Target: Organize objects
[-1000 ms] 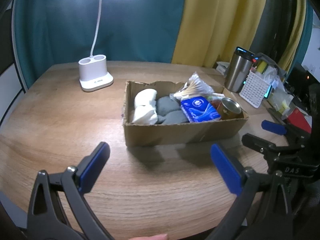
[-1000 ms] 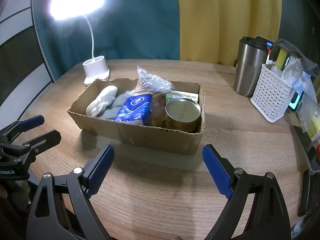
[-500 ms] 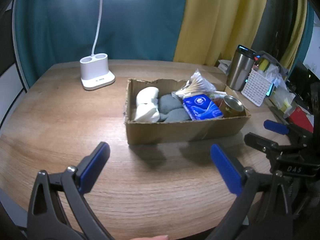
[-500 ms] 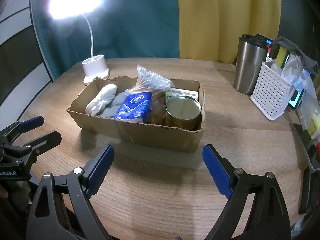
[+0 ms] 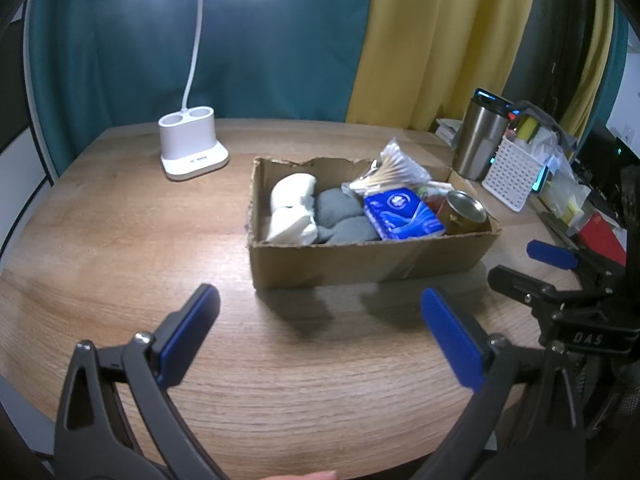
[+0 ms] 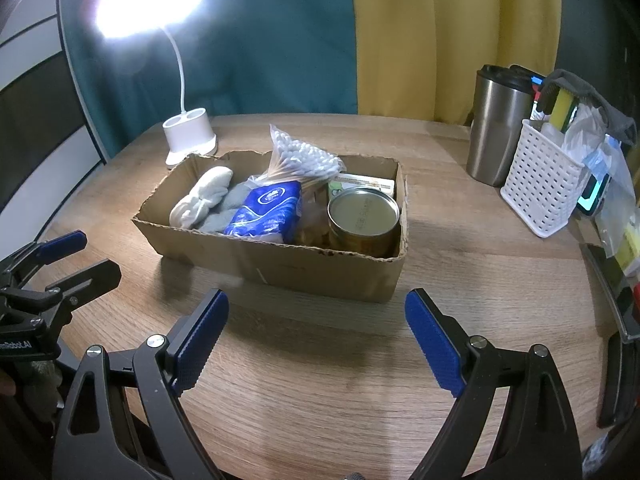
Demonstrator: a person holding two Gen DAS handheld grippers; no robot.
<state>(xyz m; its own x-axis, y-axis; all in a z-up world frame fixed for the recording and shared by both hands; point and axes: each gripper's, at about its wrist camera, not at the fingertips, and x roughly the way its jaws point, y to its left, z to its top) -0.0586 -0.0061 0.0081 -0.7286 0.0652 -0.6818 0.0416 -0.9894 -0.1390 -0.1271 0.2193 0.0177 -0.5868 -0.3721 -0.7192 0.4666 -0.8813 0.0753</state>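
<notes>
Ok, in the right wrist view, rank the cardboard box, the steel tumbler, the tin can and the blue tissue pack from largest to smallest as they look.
1. Cardboard box
2. Steel tumbler
3. Tin can and tissue pack: too alike to rank.

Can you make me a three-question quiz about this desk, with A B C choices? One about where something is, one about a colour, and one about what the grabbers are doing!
1. Where is the tin can?
A. Inside the cardboard box
B. Beside the lamp
C. In the white basket

2. What colour is the tissue pack?
A. Red
B. Blue
C. Green

3. What is the right gripper doing?
A. Squeezing the can
B. Jaws open, holding nothing
C. Holding a sock

Answers:
1. A, the can stands at one end of the box.
2. B, its wrapper is blue with a white oval mark.
3. B, only bare table shows between its jaws.
</notes>
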